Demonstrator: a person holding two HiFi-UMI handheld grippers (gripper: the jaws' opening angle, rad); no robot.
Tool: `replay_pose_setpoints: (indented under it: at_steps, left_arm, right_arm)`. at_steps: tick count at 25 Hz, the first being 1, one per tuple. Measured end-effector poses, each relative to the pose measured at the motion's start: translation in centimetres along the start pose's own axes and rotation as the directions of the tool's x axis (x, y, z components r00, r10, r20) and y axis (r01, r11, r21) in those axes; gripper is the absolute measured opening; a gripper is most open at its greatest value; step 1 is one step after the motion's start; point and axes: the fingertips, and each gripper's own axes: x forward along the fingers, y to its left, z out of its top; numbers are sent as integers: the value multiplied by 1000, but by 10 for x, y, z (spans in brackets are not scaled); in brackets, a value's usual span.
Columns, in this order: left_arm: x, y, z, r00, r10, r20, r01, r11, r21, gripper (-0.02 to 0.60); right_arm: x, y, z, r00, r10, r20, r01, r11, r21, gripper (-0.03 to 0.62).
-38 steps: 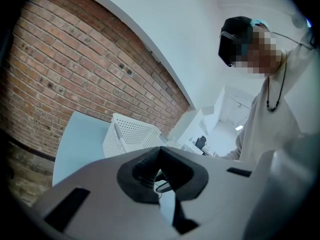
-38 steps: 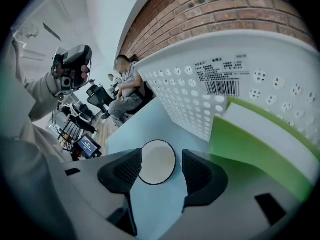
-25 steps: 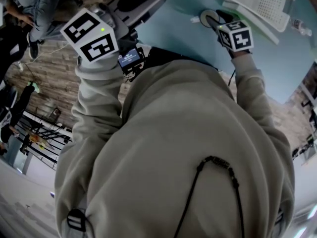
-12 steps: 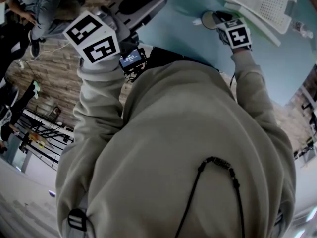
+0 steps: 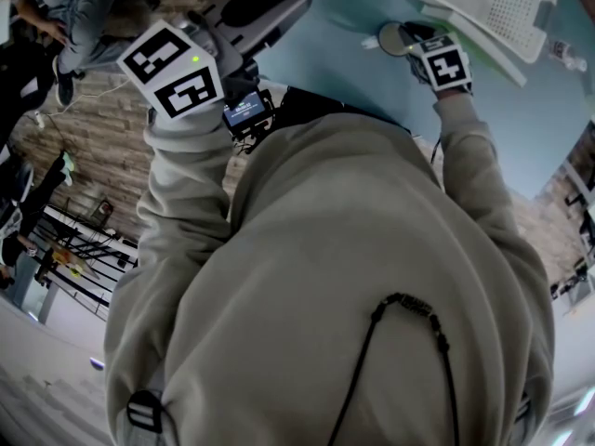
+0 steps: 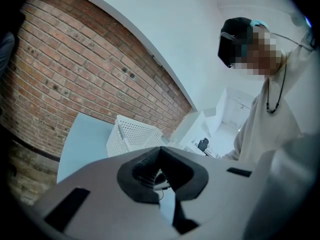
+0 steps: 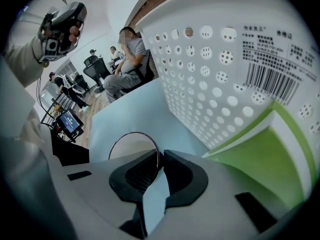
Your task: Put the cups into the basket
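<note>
Around us: the white perforated basket, barcode label on its wall, rises right beside the cup, with something green at its lower edge. Some people sit further back. The cup is pale and thin-rimmed, mouth up on the light blue table. Our right gripper has just been closing and pinches the cup's rim. Our left gripper has its jaws together on nothing.

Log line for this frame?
phase: grasp | right gripper: jaws just closed on cup rim | cup: on table beside basket | left gripper: shut, empty
</note>
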Motion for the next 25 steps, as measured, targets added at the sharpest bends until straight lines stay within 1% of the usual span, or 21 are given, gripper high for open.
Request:
replay_pose_setpoints:
  at_steps: [7, 10, 14, 18, 22, 25]
  left_arm:
    - [0, 1, -1, 1000, 1, -11, -1, 1000, 7, -3]
    - [1, -1, 1, 1000, -5, -11, 5, 1000, 11, -3]
    - [1, -5, 7, 1000, -25, 2, 25, 1000, 17, -3]
    - [0, -17, 20, 999, -44, 18, 43, 998, 46, -3]
    - [-3, -37, 37, 998, -66, 23, 64, 994, 84, -3]
    - [-6, -53, 46, 995, -95, 19, 92, 990, 105, -3]
  right_arm:
    - [-14, 3, 5, 999, 9, 36, -8, 1000, -4, 51]
    - [-28, 7, 15, 998, 12, 55, -11, 1000, -19, 51]
    - [-55, 11, 34, 994, 23, 105, -23, 1000, -2, 51]
    - [-96, 21, 52, 984, 50, 172, -51, 999, -3, 51]
    - [-152, 30, 72, 970, 44, 239, -39, 999, -26, 51]
    - [-194, 43, 83, 958, 33, 284, -23, 999, -39, 51]
